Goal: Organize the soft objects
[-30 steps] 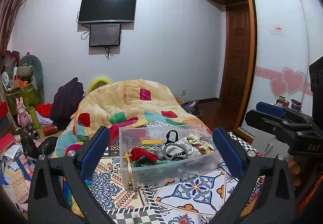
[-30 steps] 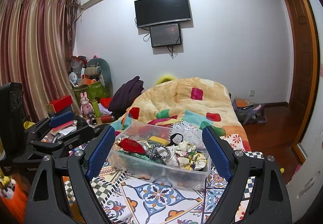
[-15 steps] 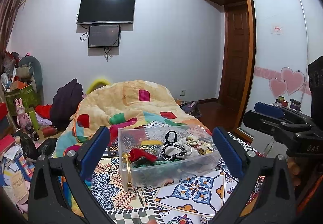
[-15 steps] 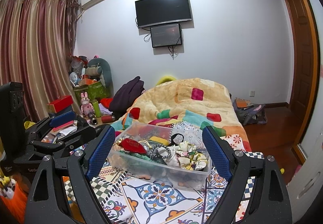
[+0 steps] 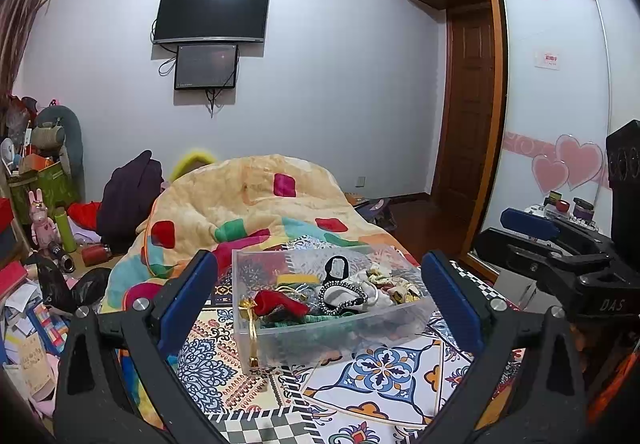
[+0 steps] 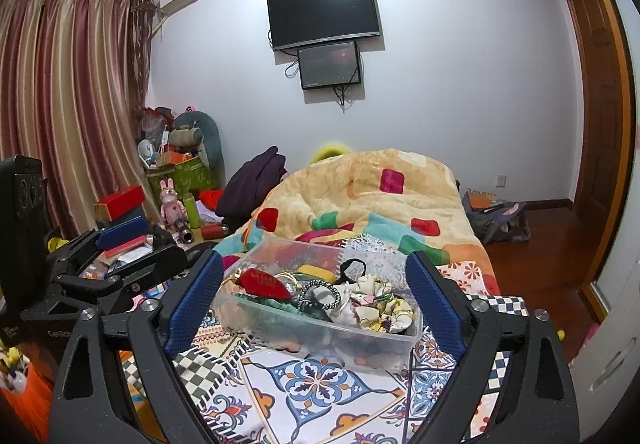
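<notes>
Left of the clear plastic bin point(image 5: 336, 328), the left gripper point(image 5: 320, 292) hangs with jaws spread wide, holding nothing. The bin, heaped with soft accessories point(image 6: 320, 292), sits on the bed's patterned cloth point(image 5: 384, 376). Right of the bin, the right gripper point(image 6: 316, 294) likewise gapes empty.

Wall TV point(image 5: 211, 12) above small monitor point(image 5: 205, 67); quilt point(image 6: 360, 195) heaped on bed; striped curtains point(image 6: 64, 103) at window.
</notes>
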{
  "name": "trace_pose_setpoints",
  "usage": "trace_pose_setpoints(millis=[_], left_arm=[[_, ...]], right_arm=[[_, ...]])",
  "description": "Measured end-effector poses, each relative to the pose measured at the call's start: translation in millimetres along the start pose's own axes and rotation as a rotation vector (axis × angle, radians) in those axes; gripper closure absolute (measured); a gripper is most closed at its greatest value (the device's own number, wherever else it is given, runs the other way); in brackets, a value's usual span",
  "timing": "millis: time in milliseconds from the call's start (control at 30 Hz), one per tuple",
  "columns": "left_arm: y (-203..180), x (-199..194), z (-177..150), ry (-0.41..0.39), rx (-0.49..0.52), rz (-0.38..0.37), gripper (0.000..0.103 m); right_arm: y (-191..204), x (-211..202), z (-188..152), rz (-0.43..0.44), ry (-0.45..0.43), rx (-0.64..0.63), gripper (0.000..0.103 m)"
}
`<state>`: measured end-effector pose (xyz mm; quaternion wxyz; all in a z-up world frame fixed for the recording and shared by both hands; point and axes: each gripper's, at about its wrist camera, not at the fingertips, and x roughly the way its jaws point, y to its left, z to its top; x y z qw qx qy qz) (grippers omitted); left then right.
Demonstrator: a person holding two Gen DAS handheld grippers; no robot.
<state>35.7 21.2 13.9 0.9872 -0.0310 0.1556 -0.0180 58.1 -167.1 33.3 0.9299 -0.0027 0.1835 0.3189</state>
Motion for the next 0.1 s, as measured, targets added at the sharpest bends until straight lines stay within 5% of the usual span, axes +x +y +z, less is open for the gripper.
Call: trace_pose_setpoints(millis=[100], left_arm=[[-0.3, 1.5, -0.3, 0.003, -0.002, 0.001, 0.000]], right_arm=[[0.6, -1.1, -0.2, -0.001, -0.005, 0.000, 0.008]])
